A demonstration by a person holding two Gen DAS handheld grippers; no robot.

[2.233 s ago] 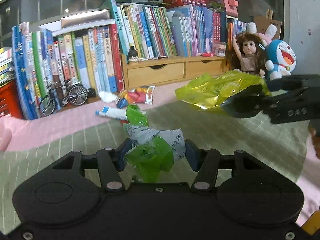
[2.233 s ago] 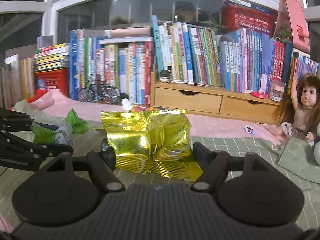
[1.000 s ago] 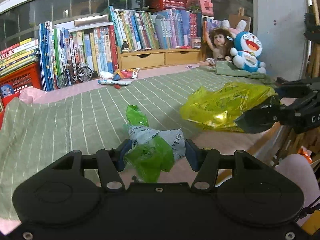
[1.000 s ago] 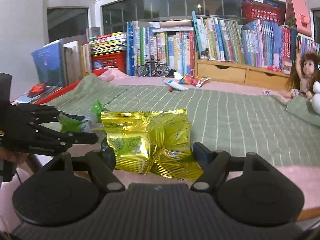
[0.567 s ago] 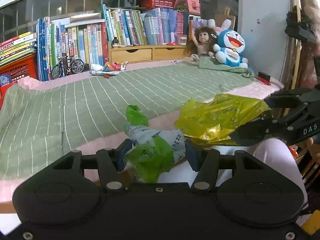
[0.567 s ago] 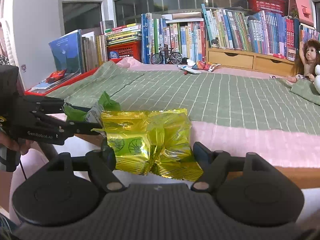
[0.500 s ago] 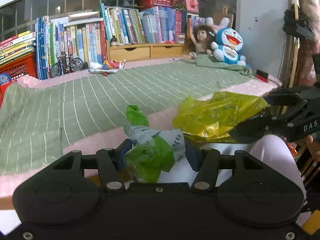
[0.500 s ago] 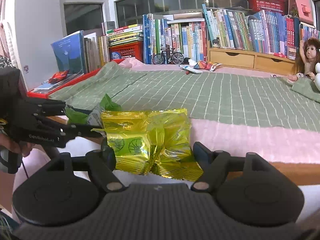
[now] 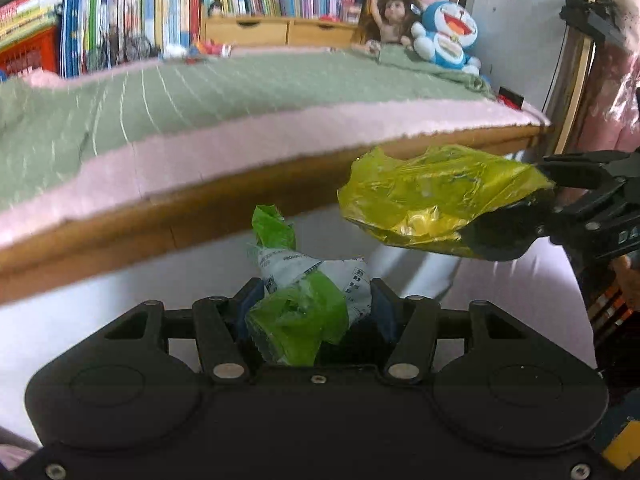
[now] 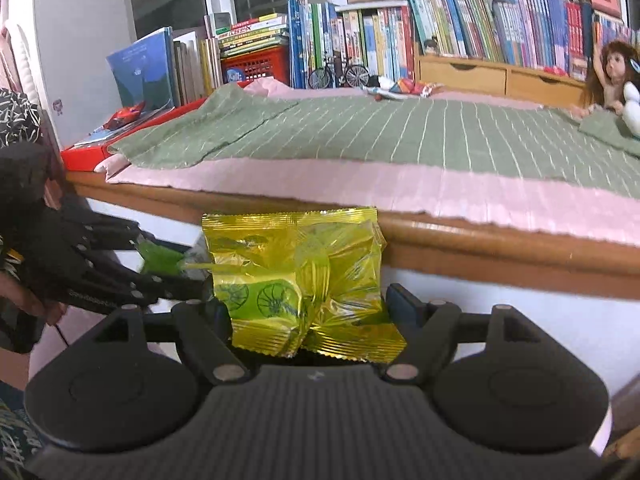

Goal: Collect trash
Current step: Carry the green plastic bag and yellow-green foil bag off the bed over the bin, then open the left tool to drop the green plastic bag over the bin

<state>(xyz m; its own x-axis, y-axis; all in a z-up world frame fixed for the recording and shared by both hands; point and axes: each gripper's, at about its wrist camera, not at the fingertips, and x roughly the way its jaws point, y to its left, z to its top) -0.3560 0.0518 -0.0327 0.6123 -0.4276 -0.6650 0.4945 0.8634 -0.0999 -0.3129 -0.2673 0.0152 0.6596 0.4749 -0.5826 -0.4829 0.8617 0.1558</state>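
My left gripper [image 9: 310, 304] is shut on a crumpled green and white wrapper [image 9: 308, 288], held in front of the bed's wooden edge [image 9: 160, 216]. To its right, the right gripper [image 9: 532, 200] is shut on a yellow foil snack bag [image 9: 432, 196]. In the right wrist view the yellow snack bag [image 10: 300, 276] fills the space between the fingers of the right gripper [image 10: 308, 308], and the left gripper [image 10: 180, 268] shows at the left with the green wrapper [image 10: 160, 258]. More wrappers [image 10: 396, 88] lie far back on the bed by the books.
A green striped blanket [image 10: 380, 132] over a pink sheet covers the bed. Rows of books [image 10: 400, 36], wooden drawers [image 10: 500, 76], a toy bicycle, a doll [image 9: 390, 16] and a blue plush toy [image 9: 448, 36] line the back. A red tray [image 10: 104, 148] sits at the bed's left corner.
Both grippers have pulled back from the bed and dropped below its wooden edge, each keeping its hold on its wrapper. The bed top now sits higher in both views.
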